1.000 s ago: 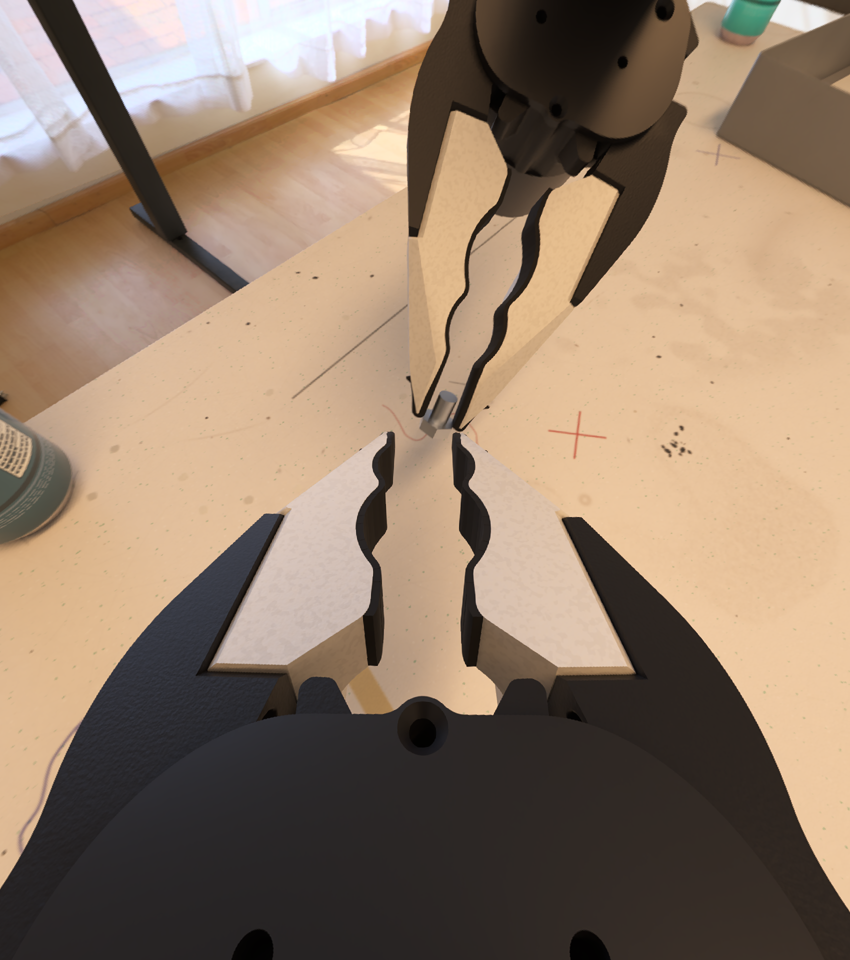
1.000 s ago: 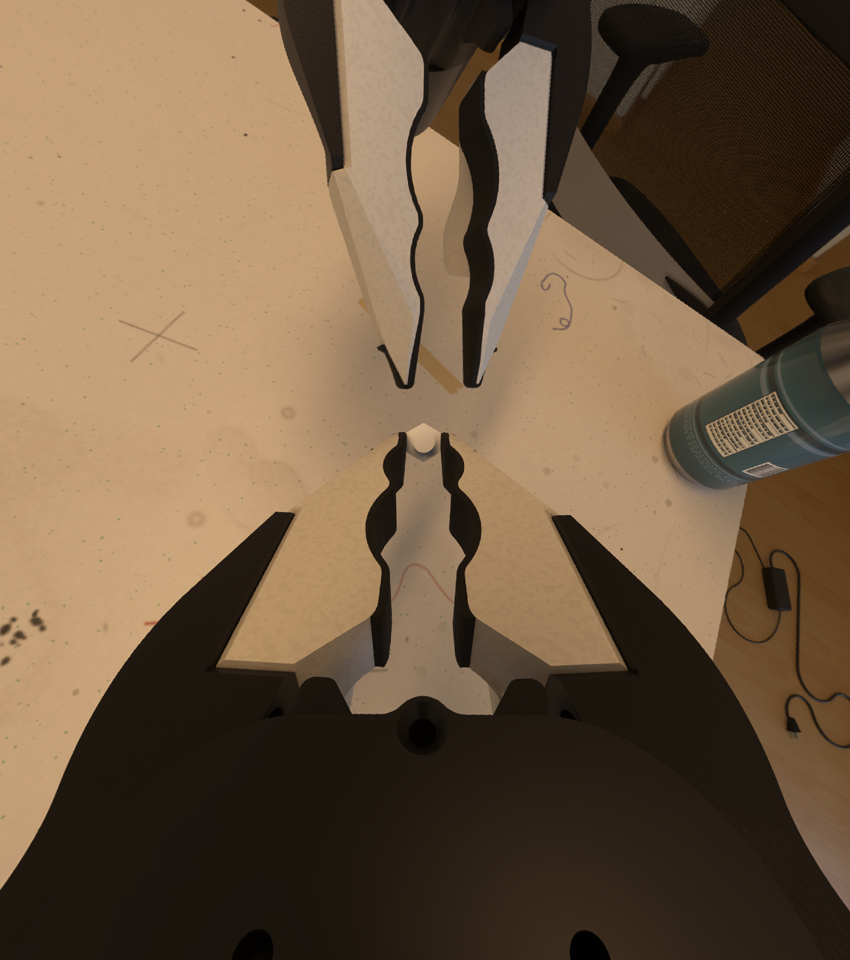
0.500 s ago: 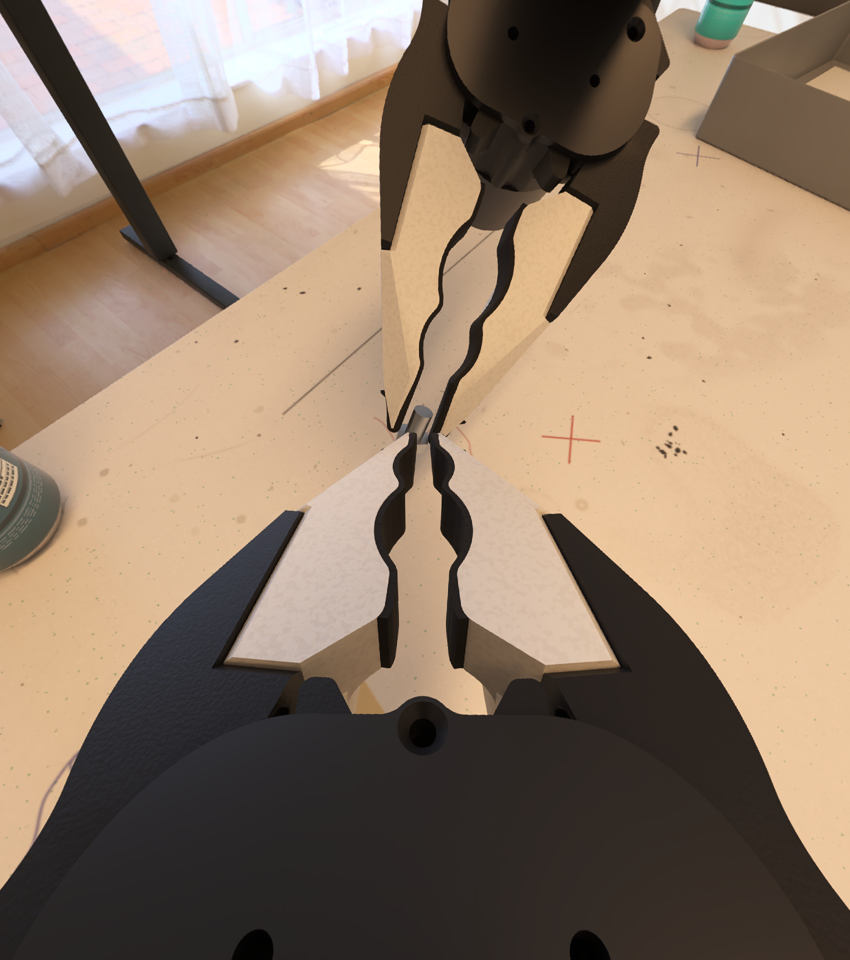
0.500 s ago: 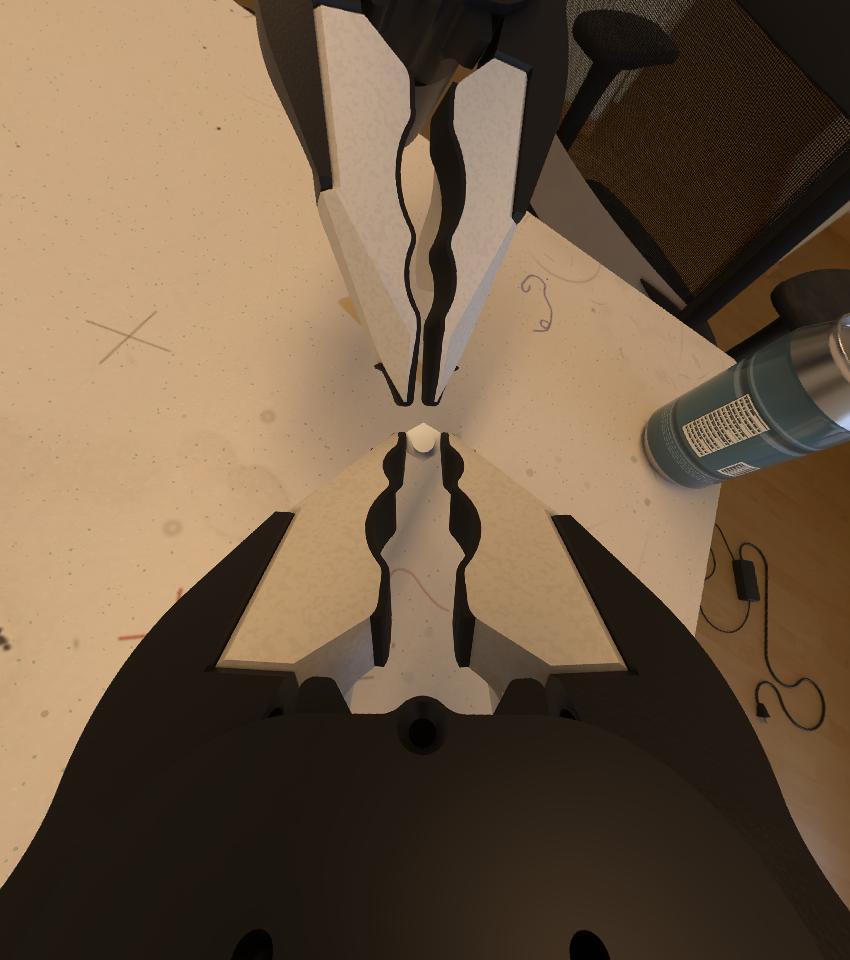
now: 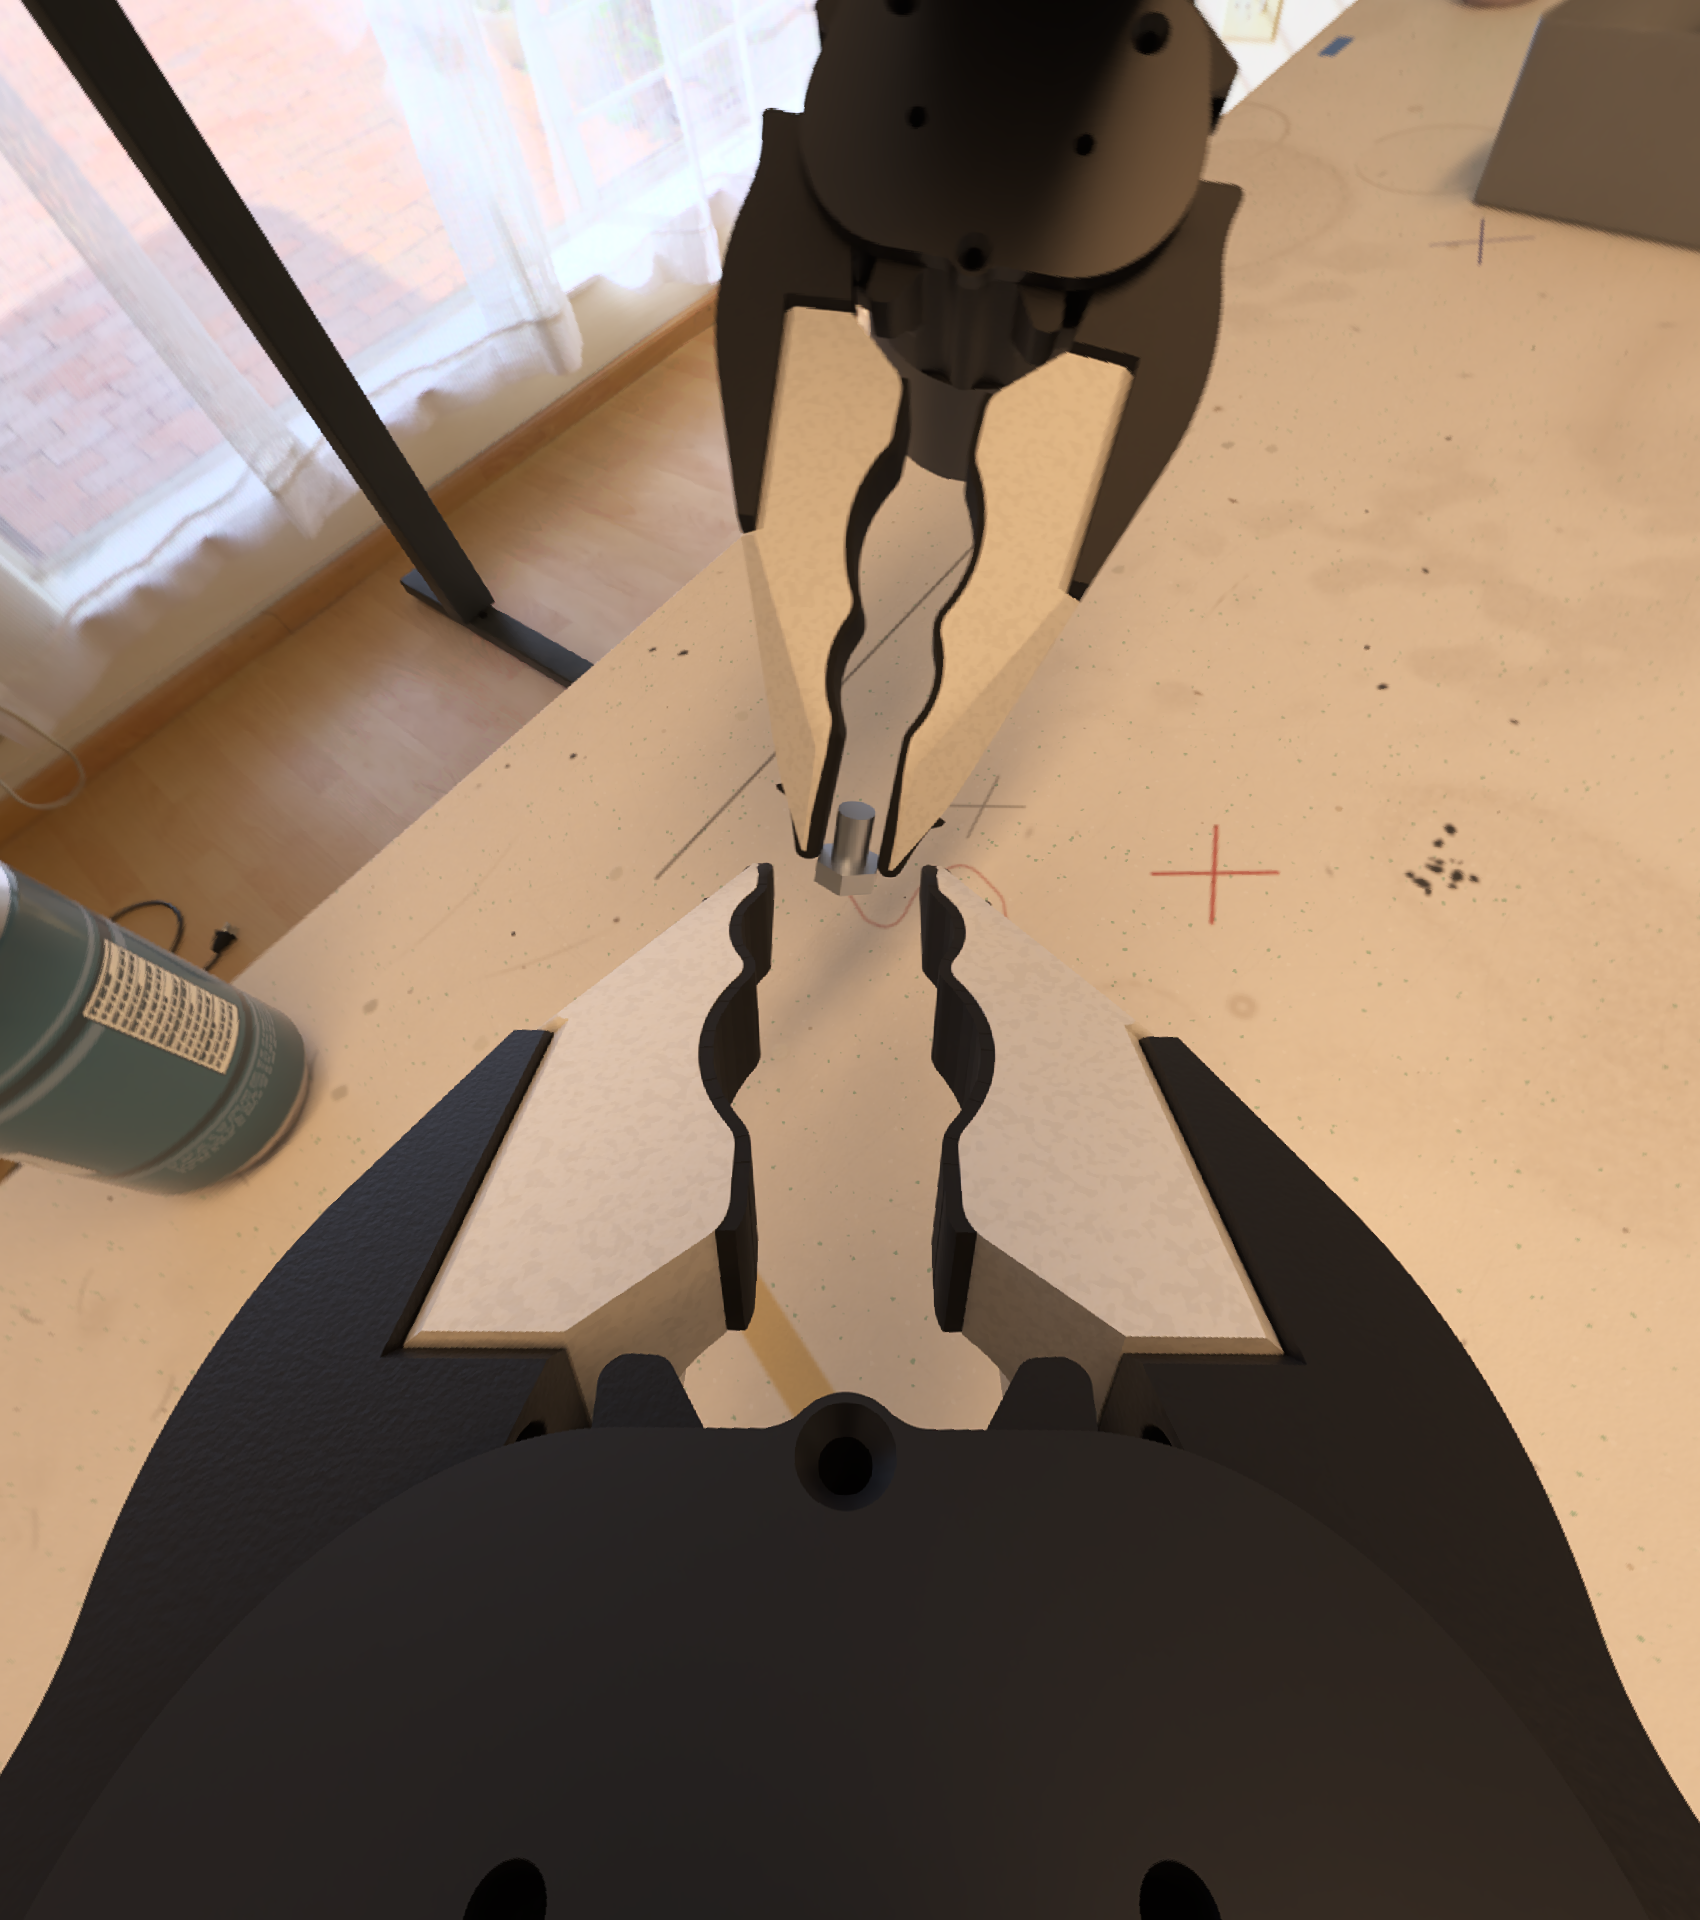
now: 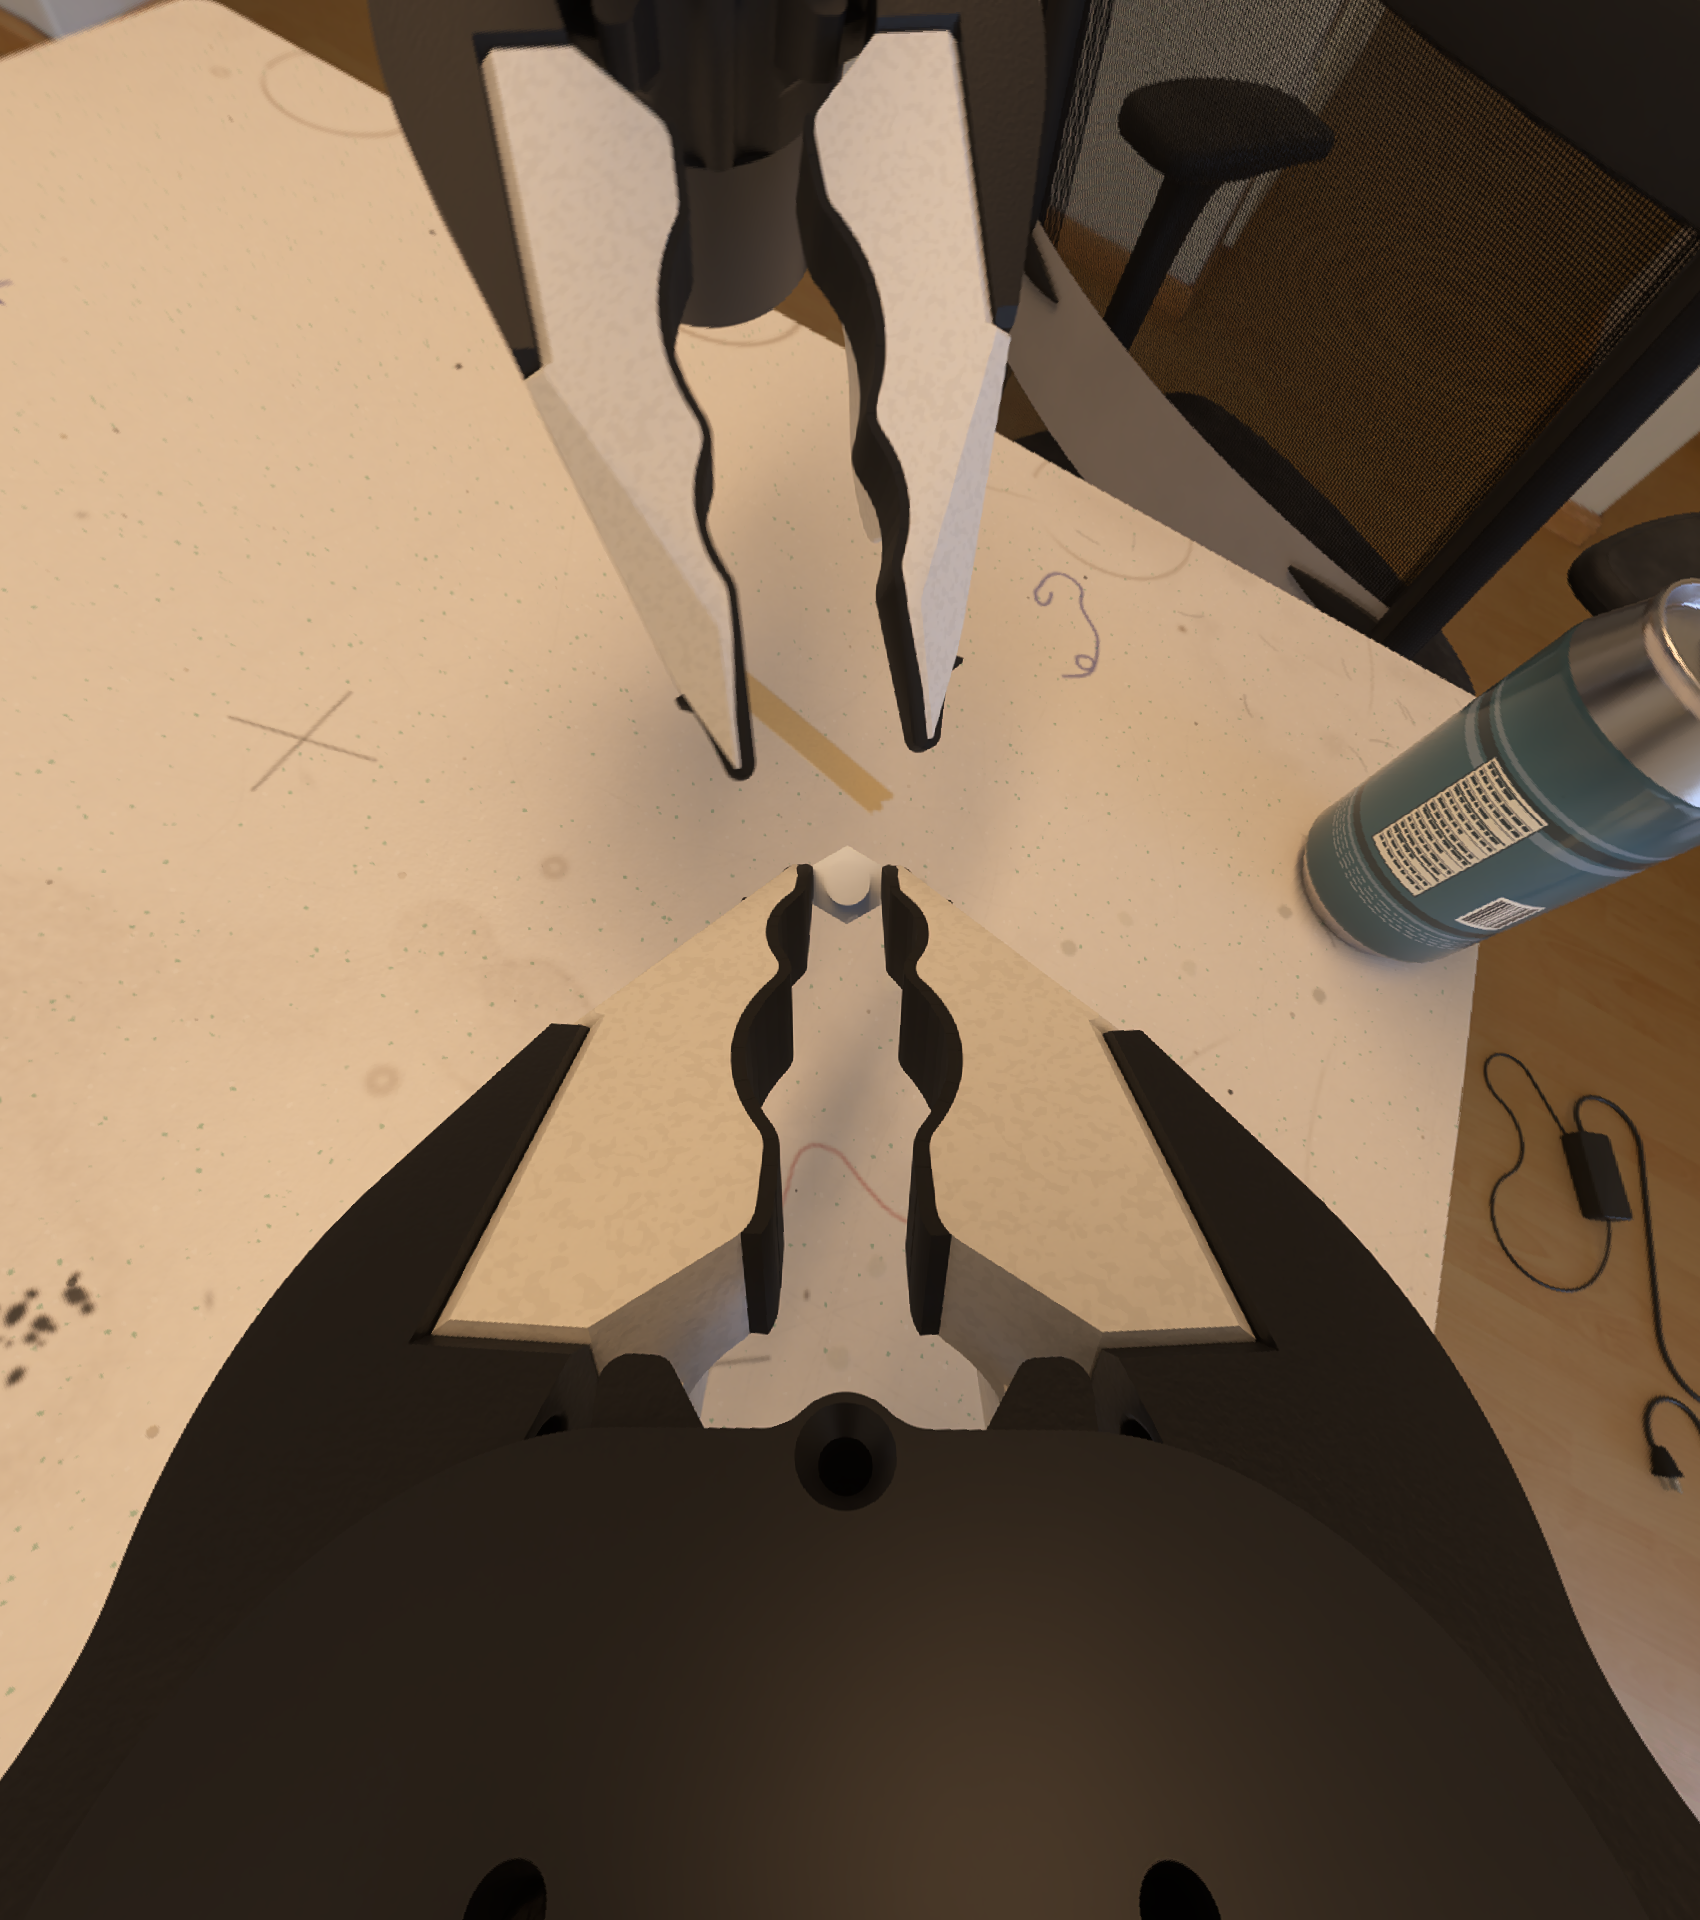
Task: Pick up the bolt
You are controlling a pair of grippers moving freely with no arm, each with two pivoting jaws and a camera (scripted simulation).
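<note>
While the right gripper [image 6: 844,883] clamps the bolt [image 5: 851,847] at its fingertips, the left gripper [image 5: 846,883] faces it tip to tip with jaws spread and nothing between them. Left wrist view: bolt small, grey metal, shaft pointing up, hex head at the bottom, pinched between the far gripper's tips just above the table [image 5: 1448,1143]. Whether the head touches the surface cannot be told. Right wrist view: the bolt shows as a pale stub [image 6: 844,885] between that view's own tips; the left gripper [image 6: 825,758] hangs opposite, its tips apart, close to the bolt but not touching. Red cross mark [image 5: 1215,873] on the table to the right of the bolt; red scribble [image 5: 887,914] just beside it. Green can [image 5: 98,1070] with paper label stands near the table's edge, well apart from both grippers. Black specks [image 5: 1443,873] beyond the cross.
</note>
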